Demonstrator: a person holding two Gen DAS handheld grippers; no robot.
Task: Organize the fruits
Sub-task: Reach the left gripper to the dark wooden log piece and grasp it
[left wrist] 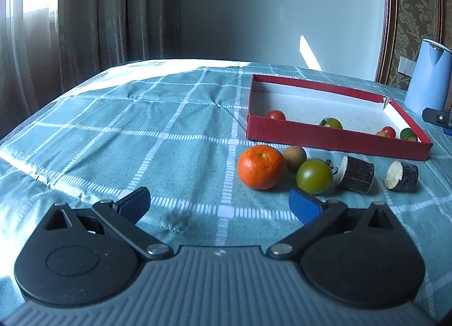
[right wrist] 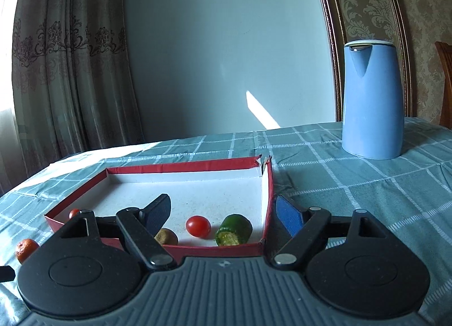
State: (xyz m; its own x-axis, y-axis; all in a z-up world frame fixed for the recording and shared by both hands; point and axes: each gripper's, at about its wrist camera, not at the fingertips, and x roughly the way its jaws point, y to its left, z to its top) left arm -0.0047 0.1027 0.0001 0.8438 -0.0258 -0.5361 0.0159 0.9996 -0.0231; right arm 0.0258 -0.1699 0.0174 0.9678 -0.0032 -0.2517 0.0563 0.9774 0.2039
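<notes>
A shallow red box (left wrist: 333, 136) with a white floor lies on the checked tablecloth. In the left wrist view it holds a red tomato (left wrist: 276, 114), a green tomato (left wrist: 331, 122) and small pieces at its right corner. In front of it lie an orange (left wrist: 261, 167), a kiwi (left wrist: 294, 154), a green tomato (left wrist: 314, 176) and two dark cut pieces (left wrist: 356, 174). My left gripper (left wrist: 220, 203) is open and empty, just in front of the fruits. My right gripper (right wrist: 223, 214) is open and empty over the box's (right wrist: 180, 167) near right corner, above a red tomato (right wrist: 198, 226), a green cut piece (right wrist: 234, 230) and a kiwi (right wrist: 166, 236).
A blue kettle (right wrist: 371, 99) stands on the table behind and right of the box; it also shows in the left wrist view (left wrist: 429, 77). Curtains hang at the left and a wall stands behind the table. The tablecloth is wrinkled at the left.
</notes>
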